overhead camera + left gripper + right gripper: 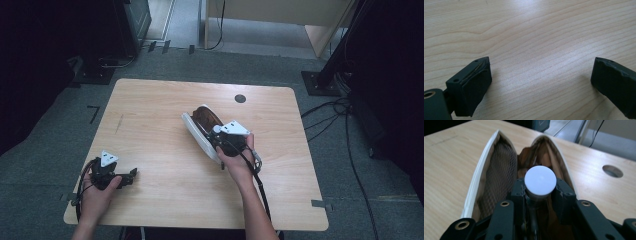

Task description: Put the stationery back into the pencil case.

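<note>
A small bottle with a flat white cap [540, 180] is clamped between the two black jaws of the right gripper [540, 191], which press on its sides just under the cap. The bottle sits at the mouth of an open white pouch [482, 177] with a brown inside; one inner wall carries a mesh lining [496, 175] and the other is smooth brown fabric. The pouch stands on its edge, its two pale sides spread apart around the gripper's tip. In the high view the pouch [197, 131] lies near the middle of the wooden table [165, 180], slightly toward the far right, with the right gripper [220, 137] pushed into its near end and the right hand [239, 162] behind it. A round hole [240, 98] in the tabletop lies beyond the pouch, apart from it. The left gripper [131, 176] rests near the table's near left corner, well apart from the pouch, held in the left hand [97, 192]. Its jaws stand wide open over bare wood with nothing between them
</note>
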`<state>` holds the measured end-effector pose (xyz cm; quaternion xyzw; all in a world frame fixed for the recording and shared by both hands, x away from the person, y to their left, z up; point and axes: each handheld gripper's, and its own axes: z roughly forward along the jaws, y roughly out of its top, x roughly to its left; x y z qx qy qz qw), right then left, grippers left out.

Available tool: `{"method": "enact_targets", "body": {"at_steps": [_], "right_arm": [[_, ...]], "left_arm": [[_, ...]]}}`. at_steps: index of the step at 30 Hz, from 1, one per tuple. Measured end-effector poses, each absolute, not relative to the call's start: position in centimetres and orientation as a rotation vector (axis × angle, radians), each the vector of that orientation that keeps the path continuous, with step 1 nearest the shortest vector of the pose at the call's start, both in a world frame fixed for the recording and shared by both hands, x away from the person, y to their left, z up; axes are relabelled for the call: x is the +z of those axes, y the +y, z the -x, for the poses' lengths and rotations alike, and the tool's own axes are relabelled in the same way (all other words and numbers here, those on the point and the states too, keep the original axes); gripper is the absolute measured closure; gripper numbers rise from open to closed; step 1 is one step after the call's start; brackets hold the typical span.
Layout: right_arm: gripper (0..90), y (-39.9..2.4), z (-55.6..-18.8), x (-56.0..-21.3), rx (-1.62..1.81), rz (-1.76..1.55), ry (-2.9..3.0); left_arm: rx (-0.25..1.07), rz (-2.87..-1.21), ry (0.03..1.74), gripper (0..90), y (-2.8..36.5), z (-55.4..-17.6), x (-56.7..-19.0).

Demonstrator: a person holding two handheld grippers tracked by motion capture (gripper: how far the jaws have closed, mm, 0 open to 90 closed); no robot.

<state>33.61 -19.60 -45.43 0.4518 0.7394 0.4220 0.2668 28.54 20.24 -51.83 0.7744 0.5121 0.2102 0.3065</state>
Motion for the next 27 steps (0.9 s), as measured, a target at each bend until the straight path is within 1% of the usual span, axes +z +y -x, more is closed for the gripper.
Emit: {"method": "enact_targets", "body": {"at_steps": [5,16,17,22,27], "right_arm": [[64.9,-20.3,-32.8,-45.8,1.124,-1.233,2.032],[61.0,-20.8,-30.5,-46.0,1.065,-1.2,2.115],[62.0,-20.9,-30.3,-45.9,1.069,-1.201,2.103],[75.0,-22.1,-29.3,-45.4,1.119,-1.225,2.076],[80.6,-23.3,-28.5,-45.4,1.124,-1.241,2.068]], "left_arm": [[0.556,-2.049,1.355,3.2,20.2,-28.5,-51.8],[0.556,-2.049,1.355,3.2,20.2,-28.5,-51.8],[0.556,-2.049,1.355,3.2,20.2,-28.5,-51.8],[0.556,-2.049,1.355,3.2,20.2,-28.5,-51.8],[0.556,-2.049,1.355,3.2,20.2,-28.5,-51.8]]}}
